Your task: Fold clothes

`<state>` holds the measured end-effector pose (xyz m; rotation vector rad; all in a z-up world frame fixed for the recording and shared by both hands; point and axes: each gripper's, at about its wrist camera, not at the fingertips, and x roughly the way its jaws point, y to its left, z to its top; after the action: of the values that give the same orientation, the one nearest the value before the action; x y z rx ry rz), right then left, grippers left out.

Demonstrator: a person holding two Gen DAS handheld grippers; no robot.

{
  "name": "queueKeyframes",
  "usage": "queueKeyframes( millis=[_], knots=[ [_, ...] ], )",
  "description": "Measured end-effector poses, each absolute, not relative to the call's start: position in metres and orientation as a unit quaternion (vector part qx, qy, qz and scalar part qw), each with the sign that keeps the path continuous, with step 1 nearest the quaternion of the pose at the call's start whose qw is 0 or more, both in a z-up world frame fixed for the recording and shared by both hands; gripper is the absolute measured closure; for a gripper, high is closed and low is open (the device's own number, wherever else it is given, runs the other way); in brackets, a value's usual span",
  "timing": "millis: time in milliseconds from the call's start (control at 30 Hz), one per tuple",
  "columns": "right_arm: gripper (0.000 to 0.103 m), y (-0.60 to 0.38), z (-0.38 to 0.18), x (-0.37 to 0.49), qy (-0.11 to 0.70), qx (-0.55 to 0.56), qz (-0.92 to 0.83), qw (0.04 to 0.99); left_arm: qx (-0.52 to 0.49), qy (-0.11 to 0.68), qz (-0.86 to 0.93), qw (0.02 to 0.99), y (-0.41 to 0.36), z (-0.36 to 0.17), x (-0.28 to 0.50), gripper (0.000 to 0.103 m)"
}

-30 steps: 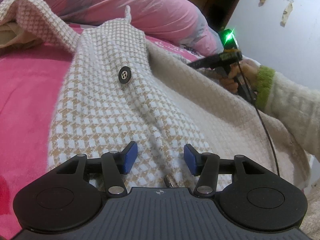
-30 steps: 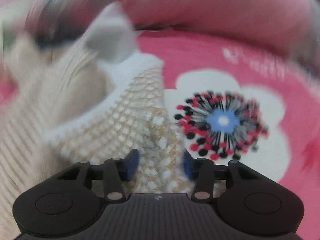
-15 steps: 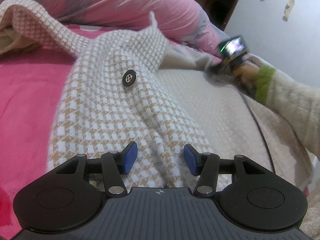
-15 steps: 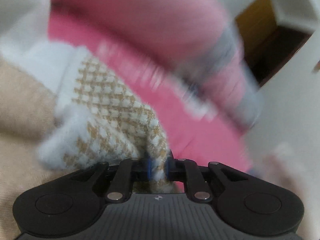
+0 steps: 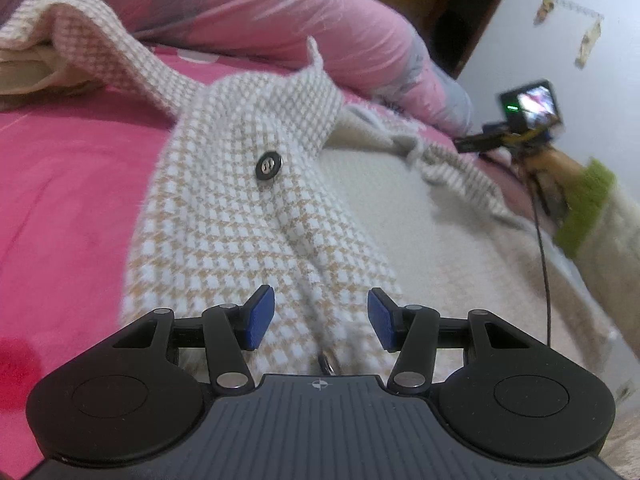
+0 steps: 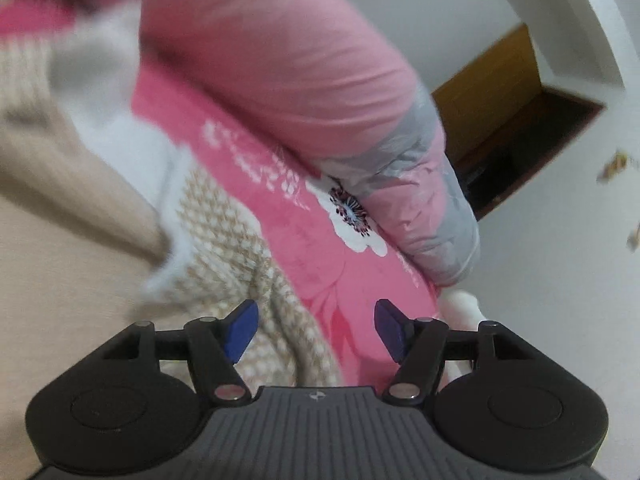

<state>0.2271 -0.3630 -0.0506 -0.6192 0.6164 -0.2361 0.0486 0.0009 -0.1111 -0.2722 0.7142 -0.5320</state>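
Note:
A tan-and-white houndstooth jacket (image 5: 224,240) with a dark button (image 5: 268,165) lies on the pink bed, its cream lining (image 5: 400,208) turned up on the right. My left gripper (image 5: 321,317) is open, with a ridge of the jacket's fabric running between its blue pads (image 5: 258,318). In the right wrist view, my right gripper (image 6: 316,330) is open over the jacket's edge (image 6: 256,264), which lies loose between the pads. From the left wrist view, the right gripper (image 5: 516,128) appears at the far right, held by a hand with a green cuff.
A pink bedsheet (image 5: 60,208) with a flower print (image 6: 352,220) covers the bed. A pink and grey quilt (image 5: 280,24) is bunched along the back. A white wall and a dark wooden opening (image 6: 508,120) stand beyond the bed's edge.
My right gripper was shut on the jacket's edge half a second ago and has opened, letting it drop. It also swung right. The left gripper stayed open and hardly moved.

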Motion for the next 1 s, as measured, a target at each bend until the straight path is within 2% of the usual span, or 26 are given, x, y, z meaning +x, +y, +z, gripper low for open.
queueKeyframes(
  millis=[67, 167, 267, 500, 567, 667, 767, 833, 1000],
  knots=[
    [0.035, -0.359, -0.026, 0.193, 0.299, -0.218, -0.081, 0.925, -0.139, 0.332, -0.257, 0.897, 0.012, -0.104, 0.032, 0.051],
    [0.035, -0.355, -0.008, 0.140, 0.337, -0.036, 0.024, 0.941, -0.160, 0.330, -0.250, 0.896, 0.033, -0.100, 0.008, 0.051],
    [0.036, -0.340, -0.028, 0.096, 0.387, 0.120, 0.133, 0.904, -0.183, 0.337, -0.235, 0.893, 0.057, -0.100, -0.010, 0.051],
    [0.052, -0.301, -0.115, 0.062, 0.473, 0.276, 0.168, 0.820, -0.205, 0.350, -0.193, 0.893, 0.089, -0.108, -0.031, 0.051],
    [0.052, -0.293, -0.124, 0.053, 0.470, 0.296, 0.174, 0.813, -0.206, 0.354, -0.194, 0.891, 0.089, -0.111, -0.032, 0.051],
    [0.064, -0.286, -0.124, 0.049, 0.460, 0.300, 0.186, 0.815, -0.206, 0.357, -0.197, 0.890, 0.087, -0.115, -0.032, 0.051],
    [0.098, -0.279, -0.123, 0.041, 0.450, 0.297, 0.192, 0.820, -0.200, 0.358, -0.194, 0.891, 0.081, -0.120, -0.030, 0.052],
    [0.099, -0.274, -0.123, 0.035, 0.443, 0.295, 0.196, 0.823, -0.194, 0.355, -0.192, 0.894, 0.079, -0.120, -0.031, 0.052],
    [0.099, -0.319, -0.095, 0.009, 0.357, 0.306, 0.149, 0.870, -0.195, 0.356, -0.199, 0.892, 0.084, -0.122, -0.037, 0.051]
  ],
)
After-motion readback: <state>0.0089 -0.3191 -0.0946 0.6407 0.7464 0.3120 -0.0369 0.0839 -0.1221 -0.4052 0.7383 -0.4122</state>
